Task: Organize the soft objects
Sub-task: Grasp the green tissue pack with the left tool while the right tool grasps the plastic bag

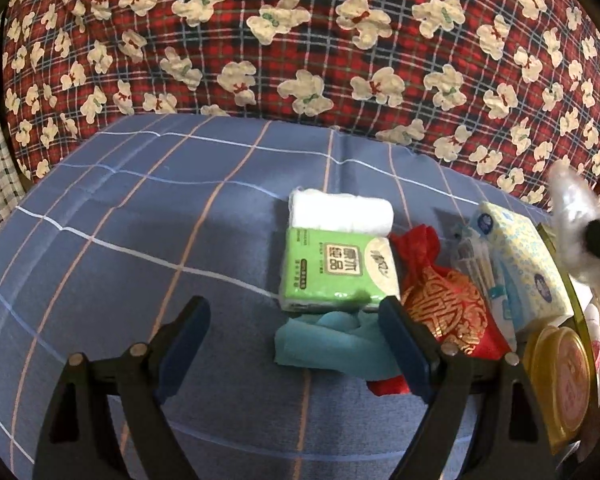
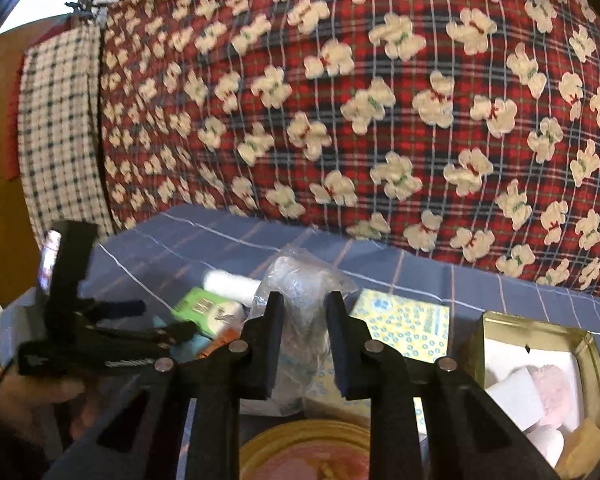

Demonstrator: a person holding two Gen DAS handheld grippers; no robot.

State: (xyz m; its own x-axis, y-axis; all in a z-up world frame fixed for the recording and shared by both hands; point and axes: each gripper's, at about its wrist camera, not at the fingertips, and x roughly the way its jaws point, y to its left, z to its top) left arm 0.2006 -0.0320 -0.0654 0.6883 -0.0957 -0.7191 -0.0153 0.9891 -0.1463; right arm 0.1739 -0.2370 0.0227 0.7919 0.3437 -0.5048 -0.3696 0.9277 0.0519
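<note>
The right gripper [image 2: 304, 344] is clenched on a clear crinkled plastic bag [image 2: 300, 280] with something white and fluffy inside; the dark pads pinch the bag low down and its loose top stands up between and beyond the fingertips. From the left wrist view the same bag [image 1: 572, 216] shows at the right edge, raised above the other things. It looks very light and soft, and the film is likely slippery, so a pinch on gathered film rather than on a single layer seems the safer hold; squeezing should do the filling no harm.

Just past the bag lies a pale tissue pack with blue and yellow dots [image 2: 404, 328], and to the right an open gold tin box [image 2: 540, 336] holding white and pink soft pieces, probably where the bag is bound. A round gold lid [image 2: 304, 452] lies below the jaws.

The left gripper [image 1: 296, 320] is released, its jaws standing wide and empty over the blue checked bedsheet [image 1: 140, 208]. Between and just beyond its fingers lies a teal cloth [image 1: 324, 344], limp and flat, best taken by a raised fold. Behind that sit a green tissue pack [image 1: 332, 268] touching a white roll [image 1: 340, 212], both squashy and light; beside them a red and gold pouch [image 1: 448, 312], best gripped at its gathered neck
</note>
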